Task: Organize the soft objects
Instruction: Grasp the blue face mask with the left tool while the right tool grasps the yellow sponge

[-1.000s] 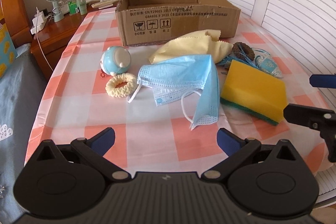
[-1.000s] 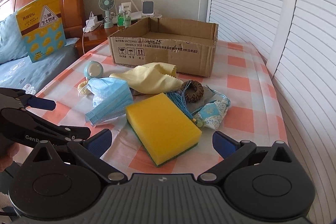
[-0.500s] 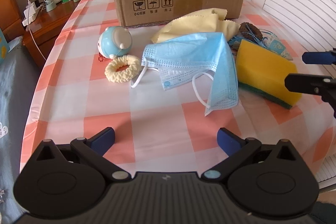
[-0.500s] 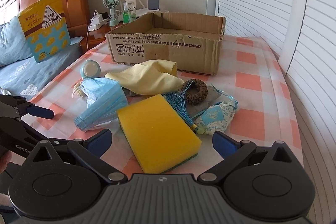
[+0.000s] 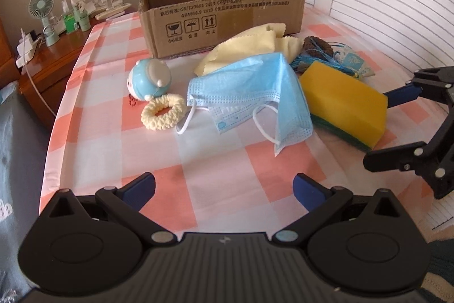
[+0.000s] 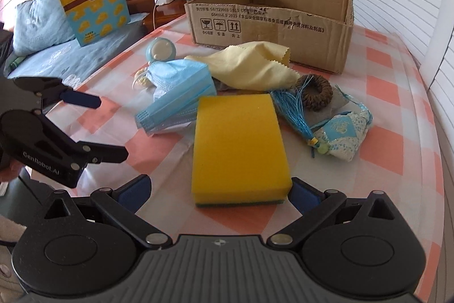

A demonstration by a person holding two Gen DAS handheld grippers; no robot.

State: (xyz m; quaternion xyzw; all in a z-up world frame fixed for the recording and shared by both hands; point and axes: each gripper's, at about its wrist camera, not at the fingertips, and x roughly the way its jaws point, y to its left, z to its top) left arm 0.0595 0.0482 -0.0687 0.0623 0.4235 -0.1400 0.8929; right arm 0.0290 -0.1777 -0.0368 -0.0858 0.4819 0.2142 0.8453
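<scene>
Over on the left, the left gripper (image 5: 224, 188) hangs above the checked tablecloth (image 5: 113, 115) with its fingers spread wide and nothing between them. Just ahead of it lies a cream hair tie (image 5: 163, 113), light and squashy, best pinched across one side of the ring, and touching it from behind is a little blue round toy (image 5: 149, 78) that looks hard, so I'd guess it's not part of the job. Next along, the blue face masks (image 5: 249, 87) are heaped loosely, ear loops trailing; they're feather-light and floppy, so a pinch into the bunched middle fold should lift them without dragging the rest. Behind them sits the crumpled yellow cloth (image 6: 249, 66), limp too, easiest taken at its raised crest, and beyond that the open cardboard box (image 6: 272, 19), which looks like where all this ends up. Now the yellow sponge (image 6: 239, 146), flat on the tablecloth and right at the right gripper (image 6: 220, 190), whose fingers are open to either side of its near end, not closed on it; it's light, springy, and will compress, so squeeze across the long sides. Furthest right, a brown braided ring (image 6: 315, 93), blue tassels (image 6: 292, 111) and a small patterned pouch (image 6: 340, 137) lie tangled together, liable to come up as one.
</scene>
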